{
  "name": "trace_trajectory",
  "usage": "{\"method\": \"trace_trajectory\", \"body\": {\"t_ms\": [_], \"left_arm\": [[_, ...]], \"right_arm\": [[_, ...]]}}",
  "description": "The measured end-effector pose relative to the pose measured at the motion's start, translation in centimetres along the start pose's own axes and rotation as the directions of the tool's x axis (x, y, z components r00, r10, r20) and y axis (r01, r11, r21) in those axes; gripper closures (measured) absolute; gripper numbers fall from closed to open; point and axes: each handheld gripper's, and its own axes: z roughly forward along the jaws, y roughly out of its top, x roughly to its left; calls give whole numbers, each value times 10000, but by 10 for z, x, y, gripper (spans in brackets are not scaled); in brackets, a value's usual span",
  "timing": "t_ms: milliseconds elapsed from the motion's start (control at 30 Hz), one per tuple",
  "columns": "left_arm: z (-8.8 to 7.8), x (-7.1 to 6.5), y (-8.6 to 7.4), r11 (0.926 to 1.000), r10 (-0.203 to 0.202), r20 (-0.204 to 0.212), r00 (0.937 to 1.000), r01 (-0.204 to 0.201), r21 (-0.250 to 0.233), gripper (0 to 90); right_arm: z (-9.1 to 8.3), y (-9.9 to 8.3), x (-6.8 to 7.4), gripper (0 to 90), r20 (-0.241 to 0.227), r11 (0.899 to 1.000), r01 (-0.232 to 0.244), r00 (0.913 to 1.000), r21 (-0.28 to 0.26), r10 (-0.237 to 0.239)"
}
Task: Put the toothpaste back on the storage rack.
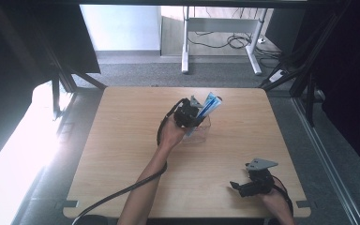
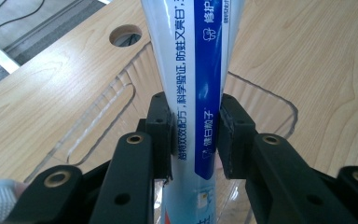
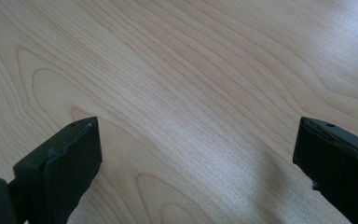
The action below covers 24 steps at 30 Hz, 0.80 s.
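Note:
A white and blue toothpaste tube [image 2: 200, 70] with printed characters stands between the jaws of my left gripper [image 2: 196, 135], which is shut on it. In the high view the left gripper [image 1: 191, 115] holds the tube [image 1: 211, 104] tilted over a clear plastic container [image 1: 201, 132] near the table's middle; whether the tube's lower end touches the container's floor is hidden. The container's transparent rim [image 2: 121, 93] curves around behind the tube. My right gripper [image 1: 238, 186] rests low at the near right of the table, open, with bare wood between its jaws [image 3: 196, 149].
The wooden table [image 1: 122, 140] has a round cable hole [image 2: 125, 35] beyond the container. Past the far edge lie grey floor, a white desk frame [image 1: 185, 42] and loose cables. Dark frame posts stand at both sides.

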Motion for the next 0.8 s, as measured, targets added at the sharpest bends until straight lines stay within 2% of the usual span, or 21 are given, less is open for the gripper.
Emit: {"method": "trace_trajectory", "body": {"t_ms": [200, 500, 633, 733, 800], "left_arm": [[-1, -4, -3, 9992, 313, -52, 9995, -311, 254, 682], [-2, -6, -8, 9998, 154, 94, 9998, -155, 106, 661], [-2, -5, -8, 9999, -101, 282, 9996, 102, -23, 615], [-3, -4, -10, 9998, -182, 418, 9990, 185, -60, 544], [-3, -5, -11, 9998, -175, 367, 9992, 179, -97, 483]], "right_arm": [[1, 0, 0, 14, -10, 10000, 42, 10000, 72, -42], [2, 0, 1, 14, -27, 9999, 55, 10000, 125, -54], [2, 0, 1, 14, -32, 9999, 66, 10000, 128, -66], [2, 0, 1, 15, -32, 9999, 67, 10000, 130, -67], [2, 0, 1, 15, -29, 9998, 90, 10000, 149, -90]]}}
